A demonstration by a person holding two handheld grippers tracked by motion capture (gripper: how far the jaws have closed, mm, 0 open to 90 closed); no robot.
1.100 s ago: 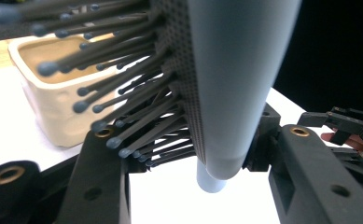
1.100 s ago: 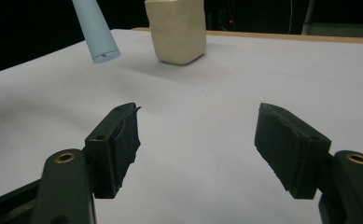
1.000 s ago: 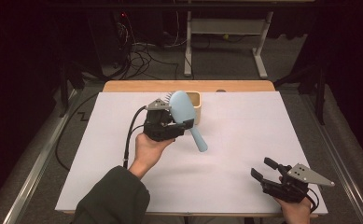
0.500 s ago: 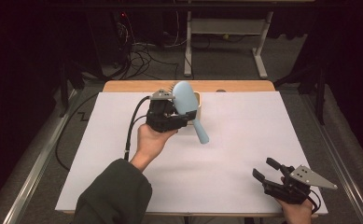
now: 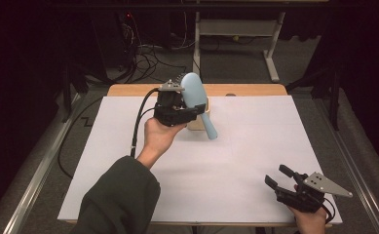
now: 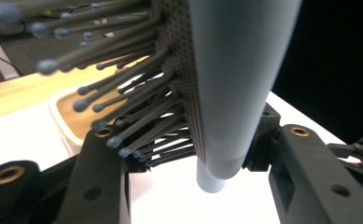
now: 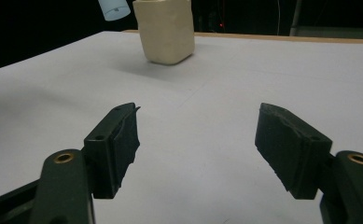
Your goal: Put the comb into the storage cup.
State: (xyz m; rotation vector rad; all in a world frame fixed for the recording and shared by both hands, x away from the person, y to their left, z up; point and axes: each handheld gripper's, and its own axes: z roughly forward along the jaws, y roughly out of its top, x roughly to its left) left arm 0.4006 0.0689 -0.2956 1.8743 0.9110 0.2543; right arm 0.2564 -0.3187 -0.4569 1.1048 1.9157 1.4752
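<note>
My left gripper (image 5: 188, 107) is shut on the head of a light blue hairbrush (image 5: 196, 91), held above the far middle of the table. The brush handle slants down to the right, past a small cream box (image 5: 195, 125) that sits partly hidden behind the gripper. In the left gripper view the black jaws clamp the brush (image 6: 235, 84) from both sides, bristles pointing left, with the box (image 6: 69, 116) below. My right gripper (image 5: 278, 176) stands open near the front right edge, nothing between its fingers (image 7: 116, 140). From there the box (image 7: 166, 30) stands far off and the handle tip (image 7: 113, 8) hangs beside it.
A white sheet (image 5: 226, 165) covers the table, with a wooden strip (image 5: 248, 90) showing along the far edge. Cables and a metal frame (image 5: 236, 29) lie on the floor beyond. A cable (image 5: 141, 117) trails from the left gripper.
My left hand has lifted the hairbrush and carried it toward the far edge, so the brush head now hangs over the cream box. The right gripper has stayed put.
</note>
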